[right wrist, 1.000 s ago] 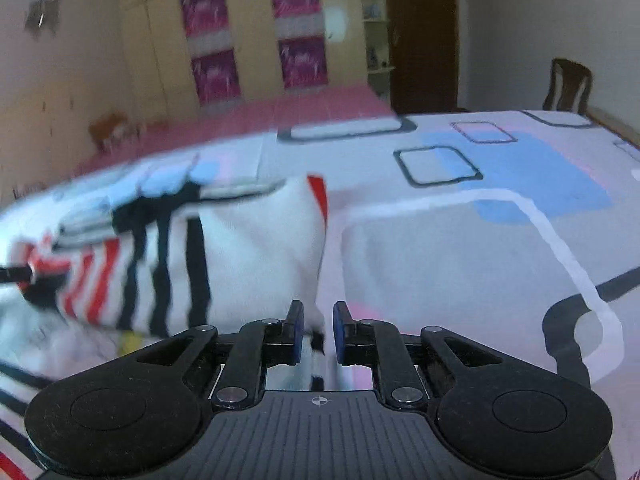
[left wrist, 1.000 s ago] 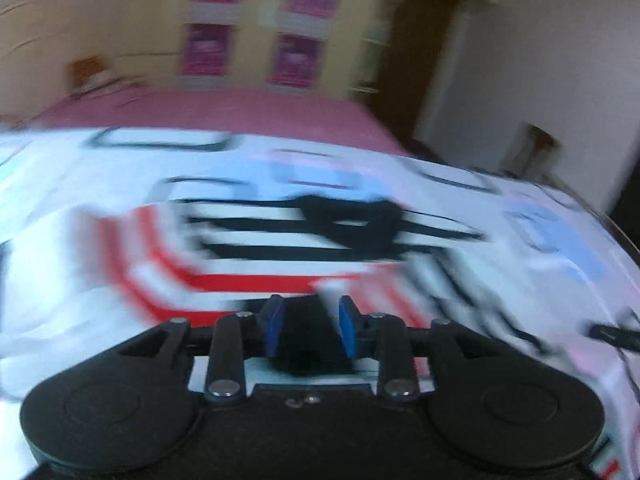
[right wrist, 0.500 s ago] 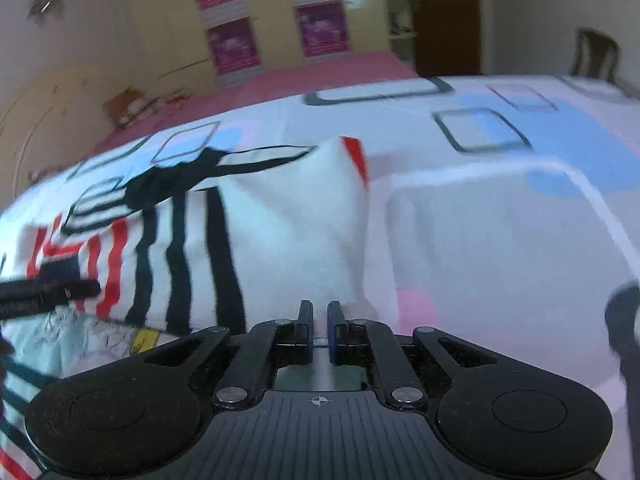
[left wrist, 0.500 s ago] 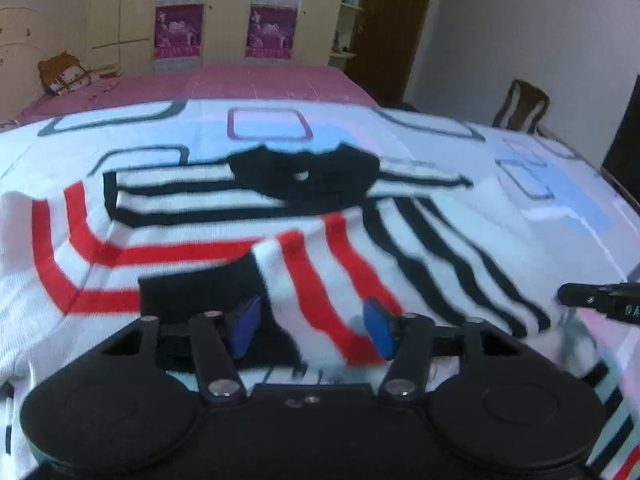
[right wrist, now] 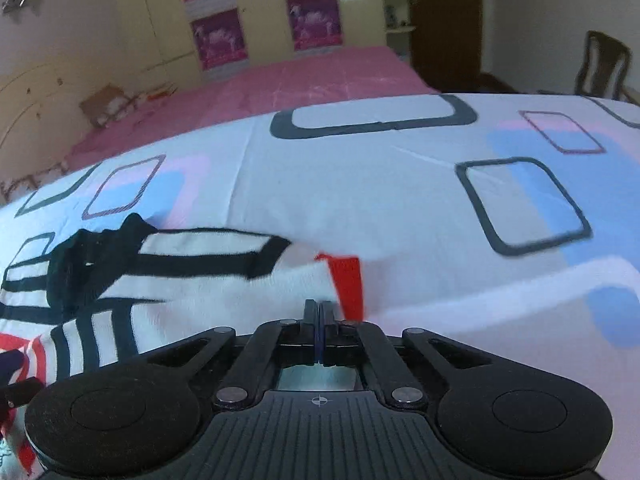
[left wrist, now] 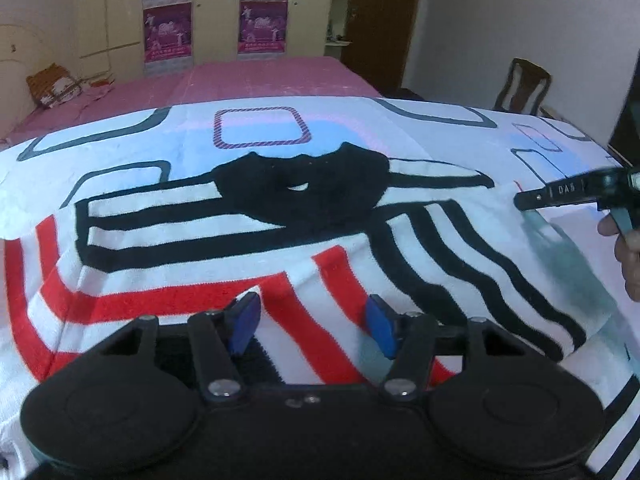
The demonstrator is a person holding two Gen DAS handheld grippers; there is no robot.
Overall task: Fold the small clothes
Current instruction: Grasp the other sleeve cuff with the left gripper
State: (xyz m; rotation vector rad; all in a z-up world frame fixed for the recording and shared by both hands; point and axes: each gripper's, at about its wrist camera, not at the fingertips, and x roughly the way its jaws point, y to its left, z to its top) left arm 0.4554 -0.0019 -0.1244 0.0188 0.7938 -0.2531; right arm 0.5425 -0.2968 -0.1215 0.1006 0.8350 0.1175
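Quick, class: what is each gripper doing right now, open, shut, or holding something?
Left gripper: open above the striped sweater, holding nothing.
Right gripper: shut, nothing visibly held.

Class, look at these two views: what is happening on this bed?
A person with a gripper in each hand is folding a striped sweater on a patterned bedsheet. The left gripper hovers open over its red stripes. The right gripper is shut at the sweater's right edge; whether it pinches cloth is unclear.

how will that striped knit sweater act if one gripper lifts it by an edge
The striped sweater would probably droop: it already lies in soft folds on the bedsheet. Its fuzzy knit probably grips the pads rather than slipping.
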